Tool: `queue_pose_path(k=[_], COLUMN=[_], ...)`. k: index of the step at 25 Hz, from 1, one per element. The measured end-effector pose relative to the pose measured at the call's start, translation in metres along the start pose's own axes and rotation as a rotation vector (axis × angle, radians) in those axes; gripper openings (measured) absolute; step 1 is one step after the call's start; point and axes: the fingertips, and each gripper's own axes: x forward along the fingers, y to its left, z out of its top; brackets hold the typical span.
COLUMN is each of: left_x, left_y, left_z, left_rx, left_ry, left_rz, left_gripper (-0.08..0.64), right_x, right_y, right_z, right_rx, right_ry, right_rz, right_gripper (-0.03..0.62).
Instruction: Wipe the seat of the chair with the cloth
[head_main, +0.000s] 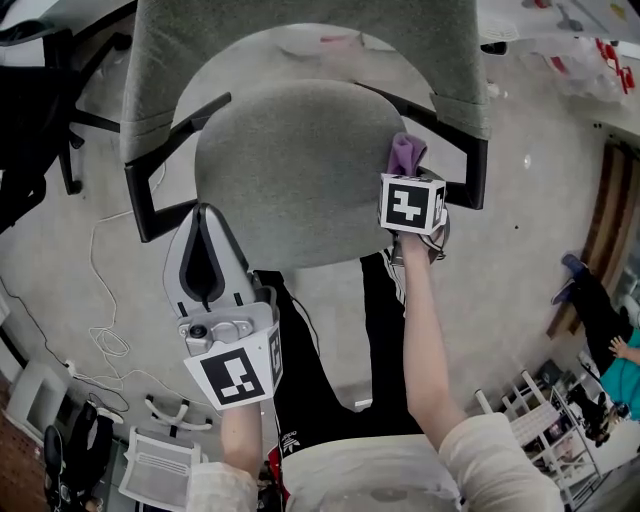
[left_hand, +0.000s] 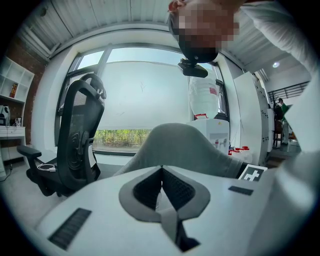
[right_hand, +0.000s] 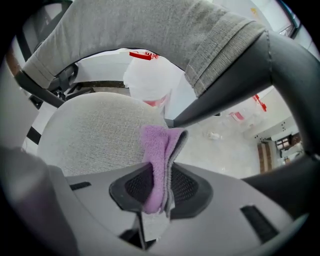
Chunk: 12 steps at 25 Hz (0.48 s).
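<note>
The grey fabric chair (head_main: 160, 70) fills the ground below you, its backrest arching across the top of the head view and a black armrest (head_main: 150, 205) angling out on each side. The seat (head_main: 290, 170) sits broad and rounded between them, right in front of your legs. Off in your left gripper view a black mesh chair (left_hand: 80, 135) stands upright by the big window, well apart from the grey one.

Your left gripper (head_main: 203, 218) is low on the left. Its tip lies just beside the seat's front left edge, and its jaws are closed together with nothing between them.

Your right gripper (right_hand: 161, 186) is over the right side of the seat, near the right armrest. It is clamped hard on the purple cloth (right_hand: 157, 147). The cloth is folded into a narrow strip, pinched between the two jaws, and its free end pokes forward past the tips above the seat's right edge. Whether that end actually presses into the fabric, you can't tell from here.
</note>
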Motion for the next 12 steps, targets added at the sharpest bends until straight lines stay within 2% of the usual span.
queue_pose_path(k=[5,12], left_x=[-0.009,-0.028], left_y=[0.016,0.050], left_z=[0.000,0.014], left_rx=[-0.005,0.015], left_ry=[-0.001,-0.002], left_rz=[0.040,0.082], left_gripper=[0.012,0.012], right_x=[-0.015,-0.093], right_y=[-0.008,0.024], right_z=[-0.006,0.007], right_rx=[0.021,0.005], right_ry=[0.025,-0.084], right_rz=[-0.009,0.149], right_gripper=[0.091,0.091])
